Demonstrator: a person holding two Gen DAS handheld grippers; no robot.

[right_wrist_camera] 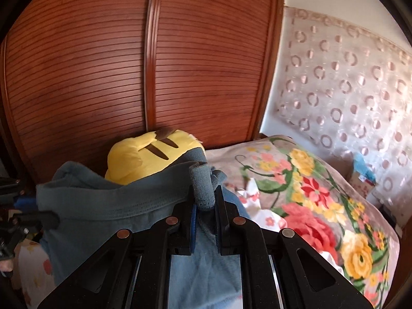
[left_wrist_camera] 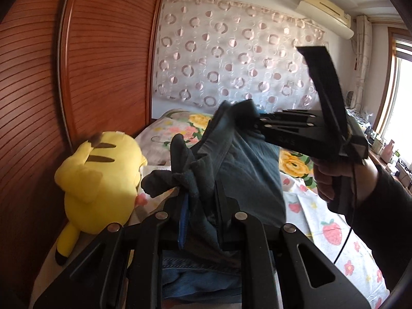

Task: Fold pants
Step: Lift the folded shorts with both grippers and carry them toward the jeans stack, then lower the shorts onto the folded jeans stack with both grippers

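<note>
Bunched dark cloth fills the jaws of my left gripper (left_wrist_camera: 199, 193), which is clamped nearly closed on one edge of the pants (left_wrist_camera: 247, 170). My right gripper (right_wrist_camera: 206, 206) is pinched just as tight on another part of the same grey-blue fabric, a small tuft poking up between its fingers. The pants hang in the air between the two, lifted above the bed (right_wrist_camera: 322, 193) with its flowered cover, and part of them sags below my left gripper.

I judge this to be the carry of a fold: both held edges need bringing across together and laying down flat on the bed before I let go.

Which end I hold, waistband or hem, I cannot tell. The lower half of the pants is cut off. A yellow plush toy (left_wrist_camera: 100, 170) lies beside the wooden wardrobe doors (right_wrist_camera: 103, 64).
</note>
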